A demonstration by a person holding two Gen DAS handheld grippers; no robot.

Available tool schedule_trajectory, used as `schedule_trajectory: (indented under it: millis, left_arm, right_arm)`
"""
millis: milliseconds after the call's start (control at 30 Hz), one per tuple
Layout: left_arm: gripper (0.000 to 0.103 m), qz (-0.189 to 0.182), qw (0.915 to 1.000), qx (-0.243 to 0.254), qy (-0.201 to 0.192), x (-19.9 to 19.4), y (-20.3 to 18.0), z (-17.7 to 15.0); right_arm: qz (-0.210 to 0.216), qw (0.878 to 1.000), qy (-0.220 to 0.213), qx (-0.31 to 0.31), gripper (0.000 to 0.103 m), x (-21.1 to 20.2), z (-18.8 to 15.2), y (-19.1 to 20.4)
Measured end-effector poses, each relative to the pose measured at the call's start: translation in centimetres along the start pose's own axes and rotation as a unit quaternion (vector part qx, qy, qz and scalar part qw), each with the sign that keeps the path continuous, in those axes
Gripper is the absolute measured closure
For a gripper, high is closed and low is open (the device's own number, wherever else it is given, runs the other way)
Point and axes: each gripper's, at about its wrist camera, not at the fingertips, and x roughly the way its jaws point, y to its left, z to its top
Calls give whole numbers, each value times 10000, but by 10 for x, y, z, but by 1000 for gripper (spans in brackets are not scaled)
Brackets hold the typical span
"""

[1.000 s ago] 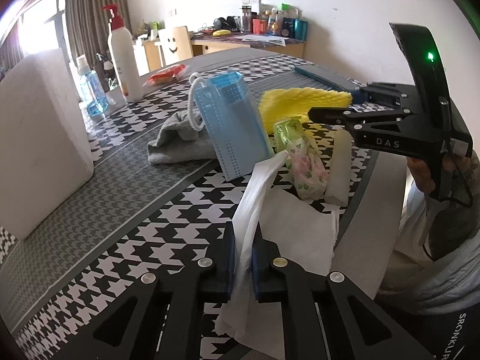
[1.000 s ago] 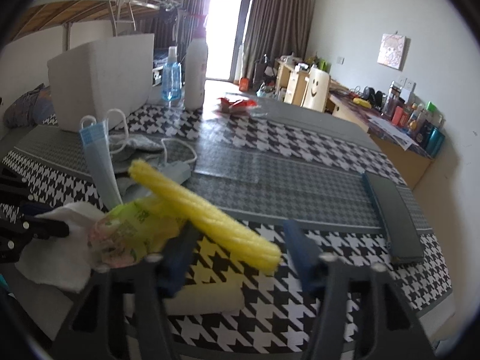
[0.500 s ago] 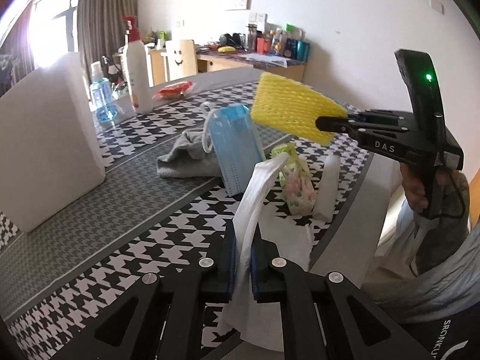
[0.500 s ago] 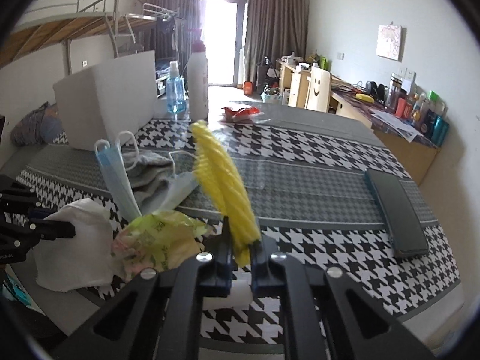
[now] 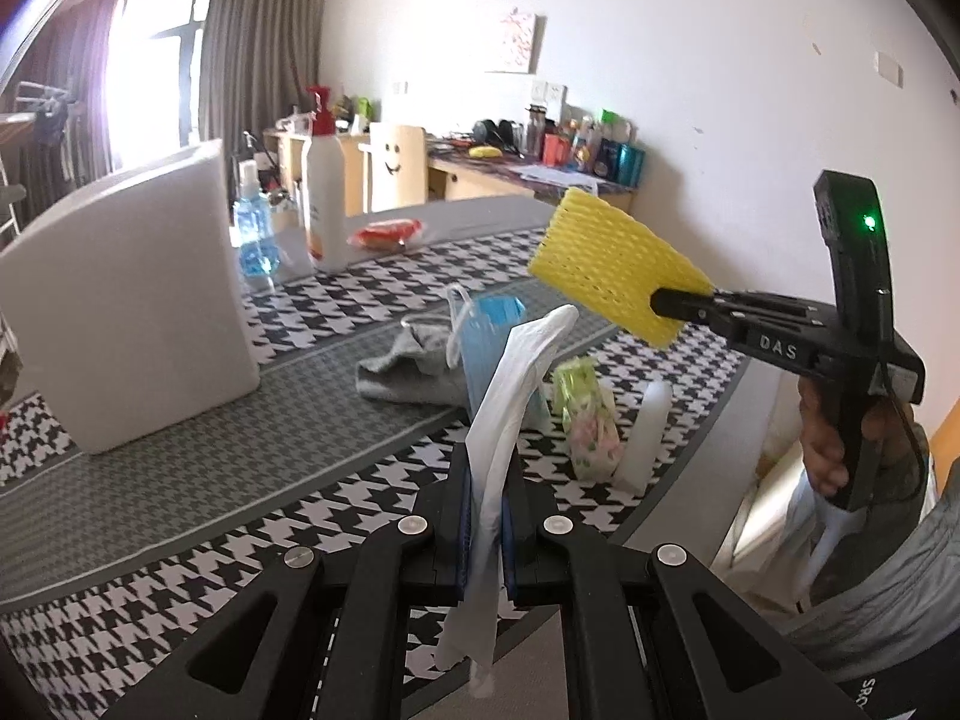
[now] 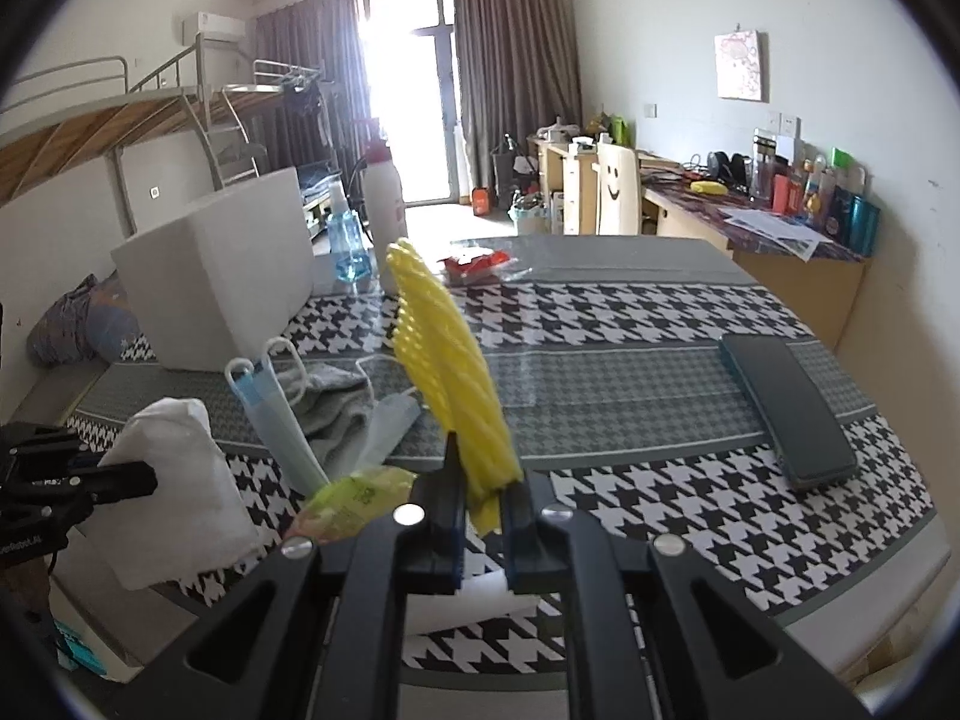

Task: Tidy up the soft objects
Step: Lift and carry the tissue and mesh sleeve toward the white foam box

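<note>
The yellow foam net sleeve (image 6: 447,372) stands above the worktop (image 6: 630,324), pinched at its lower end by the right tongs (image 6: 483,519), whose blue-padded jaws are clamped together on it. In the left wrist view the same sleeve (image 5: 612,267) juts out flat from the tips of those tongs (image 5: 666,304), well clear of the things below, with a hand (image 5: 831,444) wrapped round the black handle.

The white tissue sheet (image 5: 510,420) is nipped upright between the jaws of the left tongs (image 5: 485,540), which are pressed shut on it; its loose ends hang below and rise above the pads. From the right wrist view the tissue (image 6: 180,480) droops from the left tongs (image 6: 120,477) just over the near edge of the worktop.

On the houndstooth-patterned cloth lie a blue pleated face mask (image 5: 492,336), a crumpled grey cloth (image 5: 408,372), a green flowered tissue packet (image 5: 585,420) and a white foam roll (image 5: 648,432), all close together. Farther back stand a large white foam block (image 5: 132,300), a blue spray bottle (image 5: 255,228), a white pump bottle (image 5: 324,204) and a red packet (image 5: 387,234). A dark flat case (image 6: 786,408) lies apart on the right side.
</note>
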Motion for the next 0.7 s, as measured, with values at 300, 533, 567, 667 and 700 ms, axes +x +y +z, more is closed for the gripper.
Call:
schedule_trajectory:
  millis: [300,533,567,667,700]
  left_arm:
    - [94,314,9993,-81,-173,-14,4,13]
    - [94,469,9983,-109,-320,-20,10,29]
    - [94,479,9982,-97,-349,-20,11,31]
    - [94,497,9978,-72,-430,-21,12,38]
    - [94,500,9978,-61,-434,-21,12,40]
  right_arm:
    - [107,9997,-196,-86,91,-12,12,12]
    - [106,9993,-342,-124,91,-14,25,11]
    - [94,9992,-357,-128,91,-13,26,11]
    - [119,9990,-407,-129,91,-14,28,11]
    - [126,9989,-423,-136,91,-13,30,11]
